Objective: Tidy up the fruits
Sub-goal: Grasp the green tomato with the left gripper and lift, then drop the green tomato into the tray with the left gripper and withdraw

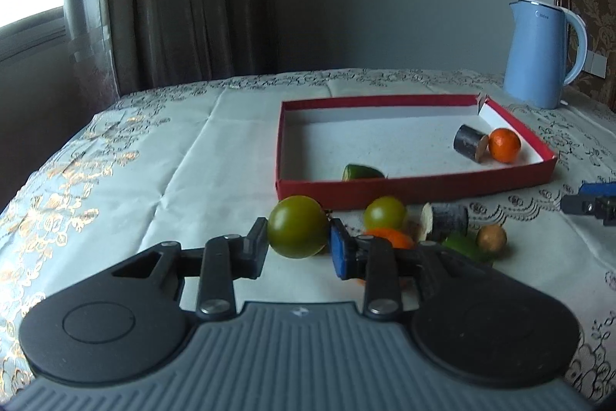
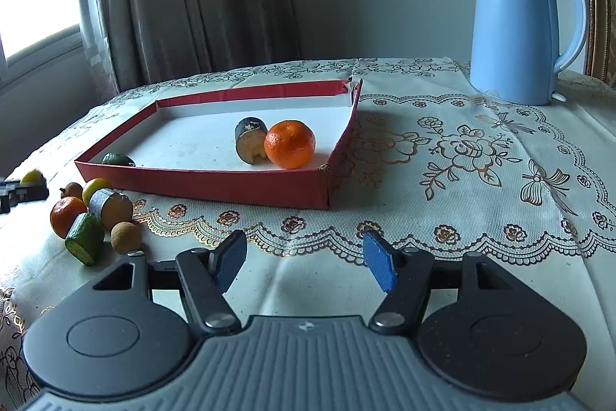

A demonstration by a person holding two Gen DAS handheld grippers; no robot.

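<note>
Covering table (image 2: 462, 187), floral embroidered cloth (image 1: 96, 180)

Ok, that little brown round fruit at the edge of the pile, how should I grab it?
Take the brown fruit across its widest middle, since it is a ball. Probably come with the open right tongs from its near right side, where the cloth is bare; the green chunk crowds its left.
</note>
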